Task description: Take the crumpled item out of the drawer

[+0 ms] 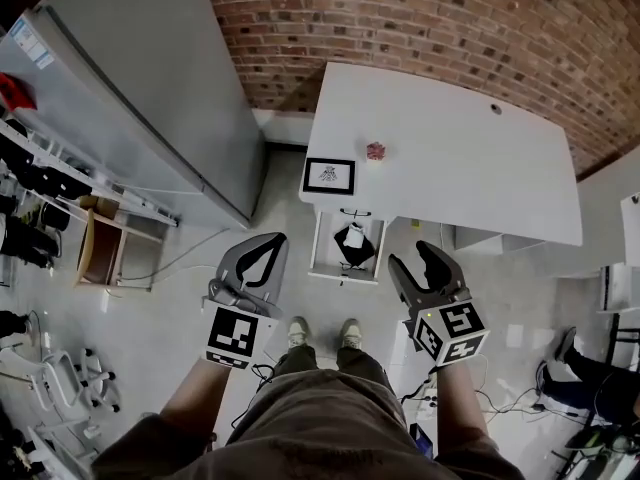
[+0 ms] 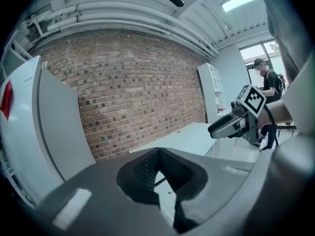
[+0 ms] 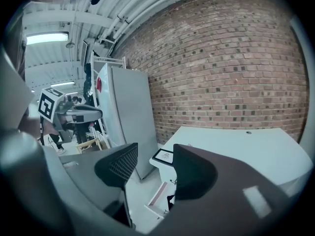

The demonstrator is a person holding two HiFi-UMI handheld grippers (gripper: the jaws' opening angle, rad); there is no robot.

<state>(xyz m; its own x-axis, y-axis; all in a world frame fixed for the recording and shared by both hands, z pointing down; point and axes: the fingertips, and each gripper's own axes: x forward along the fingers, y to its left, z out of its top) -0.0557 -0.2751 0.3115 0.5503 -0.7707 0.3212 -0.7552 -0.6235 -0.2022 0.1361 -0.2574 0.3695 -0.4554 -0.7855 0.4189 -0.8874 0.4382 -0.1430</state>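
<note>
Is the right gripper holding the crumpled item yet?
No: the right gripper has its jaws apart with nothing between them, and the crumpled item lies in the open drawer.

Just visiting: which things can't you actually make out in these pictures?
Drawer contents, head view: a black-and-white lump, too small to identify.
Same drawer, right gripper view: mostly hidden behind a jaw of the right hand-held gripper.
Pink thing on the desk, head view: too small to name.
Framed picture, head view: print too small to read.

Two claws [image 1: 268, 242] [image 1: 415, 256], one desk [image 1: 450, 158], one open drawer [image 1: 320, 258], one crumpled item [image 1: 354, 237], one framed picture [image 1: 329, 175], one fridge [image 1: 150, 88].
</note>
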